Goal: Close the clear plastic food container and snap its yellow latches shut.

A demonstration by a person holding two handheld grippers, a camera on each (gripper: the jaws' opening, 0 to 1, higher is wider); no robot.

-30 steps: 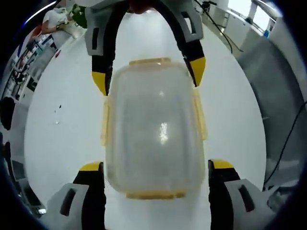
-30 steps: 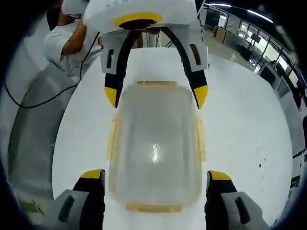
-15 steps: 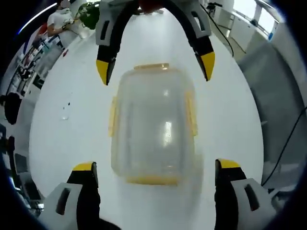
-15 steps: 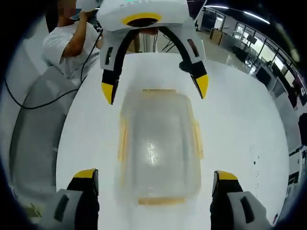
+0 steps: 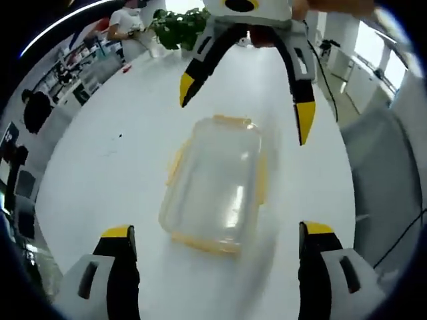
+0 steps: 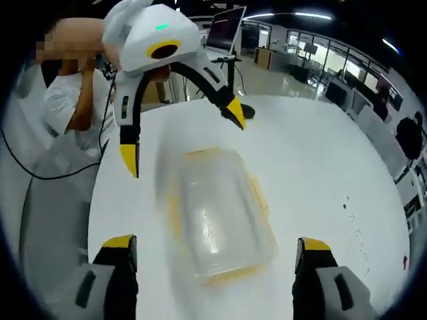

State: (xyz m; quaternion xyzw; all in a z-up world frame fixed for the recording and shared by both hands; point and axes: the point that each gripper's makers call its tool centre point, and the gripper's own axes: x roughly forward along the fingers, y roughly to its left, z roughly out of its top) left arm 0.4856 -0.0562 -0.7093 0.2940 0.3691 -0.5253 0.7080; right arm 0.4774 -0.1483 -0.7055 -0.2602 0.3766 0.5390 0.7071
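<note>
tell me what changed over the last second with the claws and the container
Both claws, the left claw and the right claw, pulled up and back from the clear plastic food container with yellow latches, which they flanked closely a second ago. Both stay open. The container remains closed on the white table.

Motion blur is smearing the clear container [image 6: 213, 213] in the right gripper view — its yellow latches [image 6: 257, 193] are running into streaks, so whether they are snapped down cannot be told. In the left gripper view the container's [image 5: 217, 183] near corner is also blurring into the white worktop [image 5: 107, 173]. Both jaws of the left tool [image 5: 217, 243] are being cut off by the picture's bottom edge; the right tool [image 6: 213, 250] is being cropped likewise. The figures and plant [image 5: 177, 23] beyond the worktop are showing too small for detail.
</note>
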